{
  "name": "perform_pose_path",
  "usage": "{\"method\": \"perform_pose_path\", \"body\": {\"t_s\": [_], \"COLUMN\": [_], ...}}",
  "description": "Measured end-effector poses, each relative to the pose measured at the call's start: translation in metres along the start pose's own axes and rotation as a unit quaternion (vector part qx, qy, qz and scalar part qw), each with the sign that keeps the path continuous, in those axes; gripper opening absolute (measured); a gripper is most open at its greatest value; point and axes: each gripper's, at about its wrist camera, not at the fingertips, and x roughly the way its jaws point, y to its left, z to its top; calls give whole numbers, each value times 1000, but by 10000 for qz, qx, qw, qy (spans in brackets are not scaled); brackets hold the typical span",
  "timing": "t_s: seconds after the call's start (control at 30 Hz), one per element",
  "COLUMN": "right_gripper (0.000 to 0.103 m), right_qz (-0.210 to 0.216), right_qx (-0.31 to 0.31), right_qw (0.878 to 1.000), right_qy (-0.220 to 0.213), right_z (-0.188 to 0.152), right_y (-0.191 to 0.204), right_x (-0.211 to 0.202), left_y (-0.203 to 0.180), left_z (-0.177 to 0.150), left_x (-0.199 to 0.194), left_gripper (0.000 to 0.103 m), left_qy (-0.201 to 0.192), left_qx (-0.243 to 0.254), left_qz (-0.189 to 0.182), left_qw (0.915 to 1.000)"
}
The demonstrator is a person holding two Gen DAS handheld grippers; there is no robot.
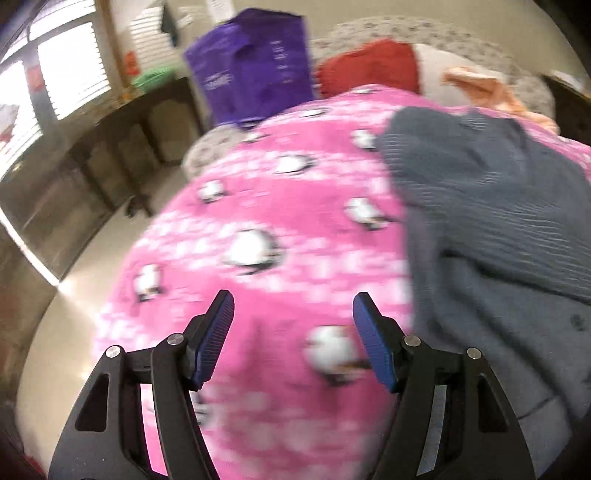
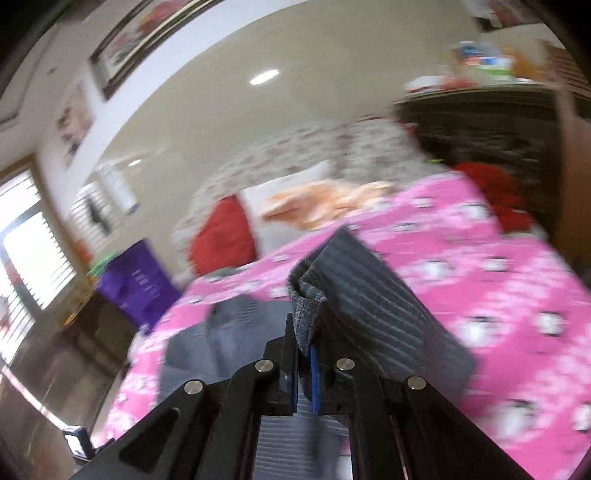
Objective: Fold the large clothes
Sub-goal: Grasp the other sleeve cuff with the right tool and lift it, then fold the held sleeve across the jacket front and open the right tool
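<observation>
A large grey ribbed garment (image 1: 491, 206) lies on a pink blanket with white penguin figures (image 1: 273, 236) that covers the bed. My left gripper (image 1: 293, 306) hovers open above the pink blanket, just left of the grey cloth, with nothing between its blue pads (image 1: 216, 339). In the right wrist view my right gripper (image 2: 304, 332) is shut on a bunched edge of the grey garment (image 2: 373, 306), lifted off the blanket (image 2: 498, 295); the cloth hangs from the jaws down to the bed. Both views are blurred by motion.
A purple bag (image 1: 255, 66) stands at the bed's far left. A red cushion (image 1: 369, 66), a peach cloth (image 1: 476, 81) and a patterned bedspread (image 1: 406, 27) lie at the head. Dark wooden furniture (image 1: 107, 155) and shuttered windows line the left wall.
</observation>
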Motion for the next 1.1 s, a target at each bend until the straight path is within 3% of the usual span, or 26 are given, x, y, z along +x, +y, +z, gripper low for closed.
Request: {"method": "perform_pose_path", "body": {"t_s": [0.23,0.37,0.53,0.63,0.7,0.77,0.83,0.9,0.97,1.03,1.1], "right_gripper": [4,4,6,14,26,59,62,62,62,62,62], "right_qz": [1047,1355,1291,1075,1184,1078,762,238,-554,-992,-1372], "right_qx": [-607,-1079,-1416,-1395,-1392,-1591,-2003,-2555,-3153,-3422,-3440], "right_qw": [9912,9769,9593,9504,9498,9516,9520,9410,9212,9077,9021], "right_qy": [540,1251,2075,2563,2541,2397,2186,2207,2210,2216,2215], "right_z": [-47,-116,-194,-217,-216,-212,-211,-215,-222,-230,-240], "right_y": [137,190,197,189,182,175,168,157,134,112,87], "right_x": [100,167,216,224,206,184,156,132,108,91,73], "left_y": [48,58,66,63,54,34,6,-32,-67,-102,-135], "left_z": [-15,-27,-23,-10,5,25,42,64,78,88,94], "left_x": [19,29,30,30,23,14,9,-1,0,7,27], "left_gripper": [67,67,67,67,67,67,67,67,67,67,67], "left_qy": [272,456,446,363,227,77,-52,-262,-282,-238,91], "left_qx": [-413,-528,-680,-726,-733,-678,-496,-180,150,497,747], "left_qz": [199,148,75,-11,-254,-767,-1308,-1999,-2435,-2431,-2649], "left_qw": [9986,9975,9967,9967,9967,9947,9902,9793,9694,9684,9613]}}
